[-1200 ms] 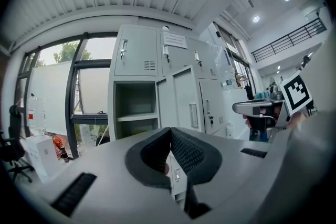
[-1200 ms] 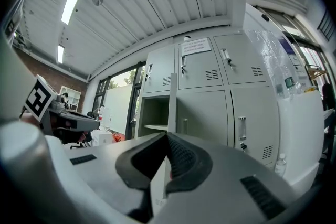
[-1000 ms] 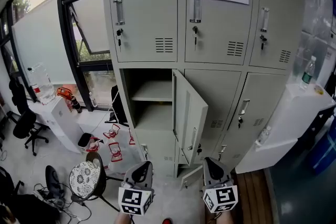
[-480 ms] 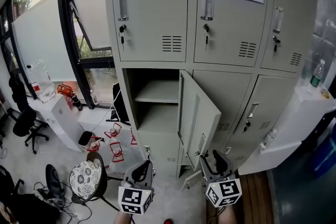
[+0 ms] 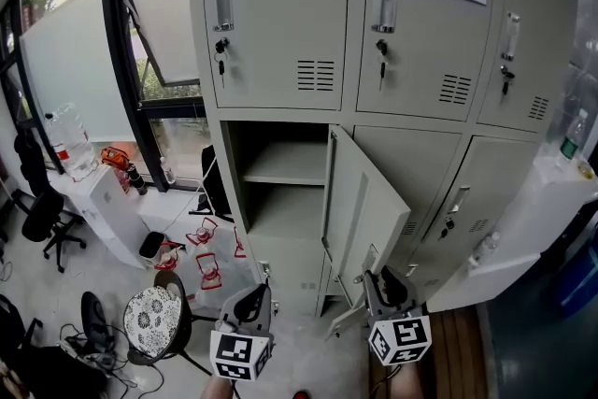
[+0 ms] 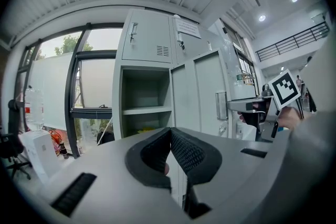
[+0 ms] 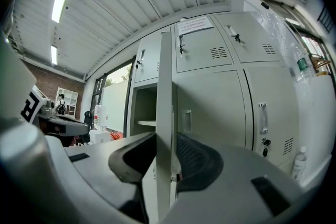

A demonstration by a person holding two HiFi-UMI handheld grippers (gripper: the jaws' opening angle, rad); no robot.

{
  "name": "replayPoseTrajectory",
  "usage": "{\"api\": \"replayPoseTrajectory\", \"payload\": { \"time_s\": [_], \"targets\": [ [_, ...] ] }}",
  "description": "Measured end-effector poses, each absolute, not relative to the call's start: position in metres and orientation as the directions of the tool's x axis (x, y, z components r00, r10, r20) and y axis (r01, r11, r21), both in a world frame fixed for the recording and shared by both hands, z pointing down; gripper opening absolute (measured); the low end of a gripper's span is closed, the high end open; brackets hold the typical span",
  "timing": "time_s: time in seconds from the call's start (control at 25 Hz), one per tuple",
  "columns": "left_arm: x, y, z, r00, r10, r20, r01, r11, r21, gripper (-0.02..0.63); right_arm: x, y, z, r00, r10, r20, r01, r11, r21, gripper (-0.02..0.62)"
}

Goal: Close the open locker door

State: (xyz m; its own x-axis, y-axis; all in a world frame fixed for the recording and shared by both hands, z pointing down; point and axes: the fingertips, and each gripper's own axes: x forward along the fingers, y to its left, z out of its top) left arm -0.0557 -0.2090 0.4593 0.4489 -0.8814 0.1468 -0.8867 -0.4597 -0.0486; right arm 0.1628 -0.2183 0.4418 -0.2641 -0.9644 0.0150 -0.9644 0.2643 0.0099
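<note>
now my right tongs (image 7: pixel 166 140), held level, have just been closing astride the free edge of the locker door (image 7: pixel 165 71), which stands swung out from the lower left compartment (image 5: pixel 276 192); no firm pinch shows. left tongs (image 6: pixel 170 132) level, pinched together, empty.

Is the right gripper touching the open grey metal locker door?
Cannot tell. In the right gripper view the locker door's edge stands between the right gripper's jaws, which have just been closing, but neither contact nor gap shows plainly.
</note>
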Motion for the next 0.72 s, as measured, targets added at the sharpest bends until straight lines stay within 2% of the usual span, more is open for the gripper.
{"api": "replayPoseTrajectory", "payload": {
  "time_s": [0.16, 0.72],
  "targets": [
    [-0.058, -0.211, 0.461, 0.451, -0.881, 0.145, -0.886, -0.461, -0.047, 0.021, 0.159, -0.218, 0.443, -0.265, -0.964, 0.019, -0.964, 0.265, 0.017, 0.1],
    [-0.078, -0.206, 0.46, 0.434, -0.888, 0.151, -0.897, -0.442, -0.025, 0.021, 0.107, -0.21, 0.443, -0.42, -0.907, 0.028, -0.906, 0.421, 0.047, 0.12]
  ]
}}
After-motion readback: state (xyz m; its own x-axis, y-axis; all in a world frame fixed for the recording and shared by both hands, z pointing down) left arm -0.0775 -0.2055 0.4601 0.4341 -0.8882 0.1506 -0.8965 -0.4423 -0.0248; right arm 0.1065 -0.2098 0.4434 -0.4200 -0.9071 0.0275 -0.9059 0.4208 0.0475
